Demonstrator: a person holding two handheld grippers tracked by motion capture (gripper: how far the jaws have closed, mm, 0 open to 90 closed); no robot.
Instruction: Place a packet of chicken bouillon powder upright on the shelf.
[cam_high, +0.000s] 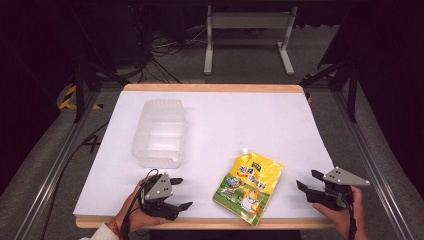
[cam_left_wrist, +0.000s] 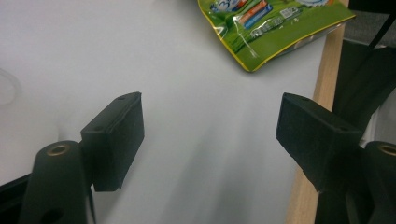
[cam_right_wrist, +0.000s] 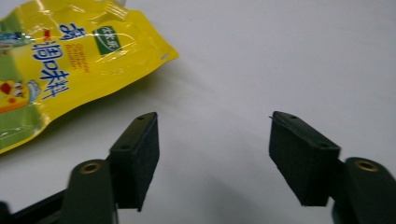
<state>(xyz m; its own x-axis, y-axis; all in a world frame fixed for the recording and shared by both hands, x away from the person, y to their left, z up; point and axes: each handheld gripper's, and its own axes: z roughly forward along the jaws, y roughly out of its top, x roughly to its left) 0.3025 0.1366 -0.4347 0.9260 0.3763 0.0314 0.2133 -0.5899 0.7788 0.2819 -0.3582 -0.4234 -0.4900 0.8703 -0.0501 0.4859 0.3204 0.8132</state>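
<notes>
A: Okay, quick pass, near edge first. Left claw (cam_high: 179, 193) sits at the front of the worktop (cam_high: 280, 120), jaws standing wide apart, nothing between them. Right claw (cam_high: 306, 181) is at the front right, jaws also spread, also empty.

B: And the pouch?

A: Yellow-green spouted pouch (cam_high: 249, 187) lies flat between the two claws, near the front edge, bottom corner close to the wooden lip (cam_left_wrist: 322, 88). Neither claw touches it. In the left gripper view the pouch (cam_left_wrist: 275, 28) is ahead and off to the side, apart from the pads (cam_left_wrist: 119, 140). In the right gripper view it (cam_right_wrist: 70, 60) is ahead on the left, also apart.

B: Farther back?

A: Clear plastic bin (cam_high: 160, 131) on the left half, well apart from the pouch, looks empty.

B: So the step?

A: My guess: approach and pick the pouch, likely for the bin. To do it well, I'd come in low and level from the side, take an edge or corner seam rather than the belly, since the film is slick and the contents probably shift. Close squarely, seam deep in the pads, not at the tips. Keep off the spout (cam_high: 245, 150). Lift slowly so it doesn't sag out.

B: Which claw?

A: Either could reach it; the left is closer to the bin.
</notes>
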